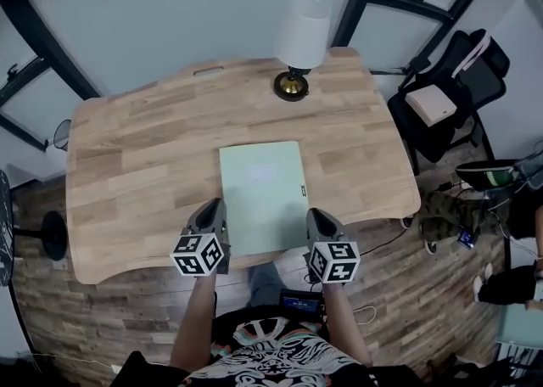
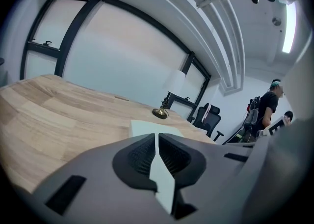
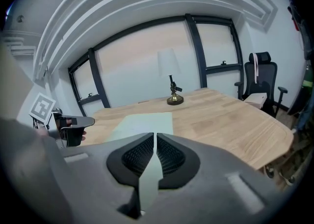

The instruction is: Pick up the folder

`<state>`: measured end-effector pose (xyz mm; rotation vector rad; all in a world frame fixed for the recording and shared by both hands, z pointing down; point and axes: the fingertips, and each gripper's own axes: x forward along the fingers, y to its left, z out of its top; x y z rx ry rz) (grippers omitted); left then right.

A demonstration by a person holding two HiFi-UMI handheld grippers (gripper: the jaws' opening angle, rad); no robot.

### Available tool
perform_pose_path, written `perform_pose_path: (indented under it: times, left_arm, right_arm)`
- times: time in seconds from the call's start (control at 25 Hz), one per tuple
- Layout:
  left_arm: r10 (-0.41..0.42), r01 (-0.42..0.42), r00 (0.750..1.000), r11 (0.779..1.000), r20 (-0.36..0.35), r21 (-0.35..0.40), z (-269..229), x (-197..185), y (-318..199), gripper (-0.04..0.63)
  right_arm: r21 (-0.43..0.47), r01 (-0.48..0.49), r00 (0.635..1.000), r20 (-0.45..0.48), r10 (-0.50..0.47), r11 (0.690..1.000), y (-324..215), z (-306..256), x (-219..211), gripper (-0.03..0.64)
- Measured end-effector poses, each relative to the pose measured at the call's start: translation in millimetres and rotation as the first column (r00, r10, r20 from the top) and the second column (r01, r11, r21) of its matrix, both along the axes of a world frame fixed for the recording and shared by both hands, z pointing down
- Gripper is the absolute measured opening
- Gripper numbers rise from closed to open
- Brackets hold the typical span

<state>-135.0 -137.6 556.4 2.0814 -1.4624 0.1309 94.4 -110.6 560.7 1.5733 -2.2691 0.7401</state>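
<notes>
A pale green folder [image 1: 261,197] lies flat on the wooden table [image 1: 127,165], close to its front edge. My left gripper [image 1: 210,209] hovers at the folder's front left corner and my right gripper [image 1: 319,217] at its front right corner. Both are shut with nothing between their jaws. In the left gripper view the left gripper [image 2: 157,137] points over the folder [image 2: 149,127], which lies just ahead. In the right gripper view the right gripper [image 3: 155,137] points along the folder [image 3: 142,121], with the left gripper [image 3: 68,126] off to its left.
A lamp [image 1: 299,42] with a white shade and brass base stands at the table's far edge. A black office chair [image 1: 454,92] holding a box is beyond the table's right end. People [image 2: 270,110] stand far off. The floor is wood planks.
</notes>
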Motion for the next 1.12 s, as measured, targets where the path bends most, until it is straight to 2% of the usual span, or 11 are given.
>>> perform_pose_path:
  times: [0.2,0.52,0.56,0.64,0.88,1.0,1.12]
  left_arm:
    - [0.022,-0.021,1.000,0.999,0.022,-0.045,18,0,-8,0.011]
    - [0.037,-0.036,0.999,0.993,0.007,-0.114,42,0,-23,0.013]
    - [0.040,-0.040,0.999,0.992,0.001,-0.122,45,1,-25,0.029]
    - [0.046,-0.048,0.999,0.989,-0.017,-0.140,52,4,-29,0.120]
    - [0.030,-0.045,0.997,0.978,-0.074,-0.202,71,9,-37,0.228]
    - [0.023,-0.048,0.991,0.980,-0.129,-0.192,72,11,-41,0.271]
    - [0.030,-0.060,0.989,0.977,-0.146,-0.203,76,14,-45,0.296]
  right_arm:
    - [-0.038,-0.011,1.000,0.013,0.011,0.999,-12,18,3,0.012]
    - [-0.099,0.002,0.999,0.034,0.001,0.995,-34,43,4,0.029]
    - [-0.111,0.005,0.999,0.036,-0.001,0.994,-37,47,4,0.036]
    - [-0.134,0.013,0.999,0.046,-0.007,0.991,-42,54,4,0.059]
    - [-0.215,0.053,0.993,0.111,-0.030,0.975,-56,71,-3,0.209]
    - [-0.228,0.069,0.989,0.144,-0.036,0.971,-64,75,-6,0.216]
    - [-0.245,0.089,0.986,0.158,-0.051,0.965,-70,80,-11,0.234]
